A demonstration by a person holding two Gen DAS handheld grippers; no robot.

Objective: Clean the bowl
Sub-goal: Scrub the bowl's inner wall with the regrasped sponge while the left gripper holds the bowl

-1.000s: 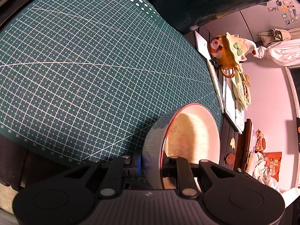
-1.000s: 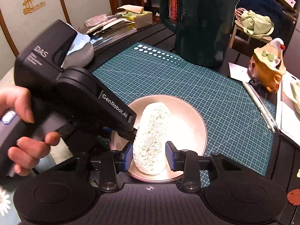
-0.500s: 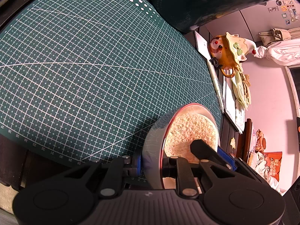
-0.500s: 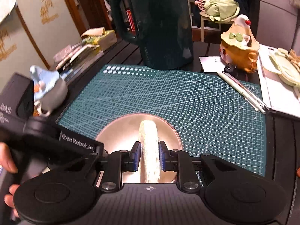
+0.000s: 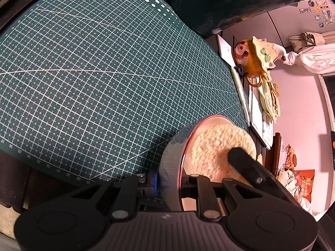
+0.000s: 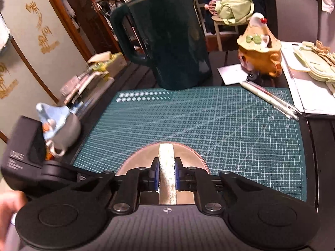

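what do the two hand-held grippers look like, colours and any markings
Both are matte black. The right hand-held gripper has two angular linkage arms with silver pivot screws, blue pads on its fingers, round black discs at either side and a ribbed grey base with a small crosshair mark. The left hand-held gripper has the same build; from the right wrist view its boxy body carries white lettering, too blurred to read.

- Your right gripper [image 6: 165,176] has rolled, so the sponge [image 6: 166,167] that showed its broad face now stands edge-on between the pads.
- Its pads have pinched the sponge thinner.
- In the left wrist view, a right gripper finger [image 5: 247,167] now crosses the bowl [image 5: 173,146], over the sponge.
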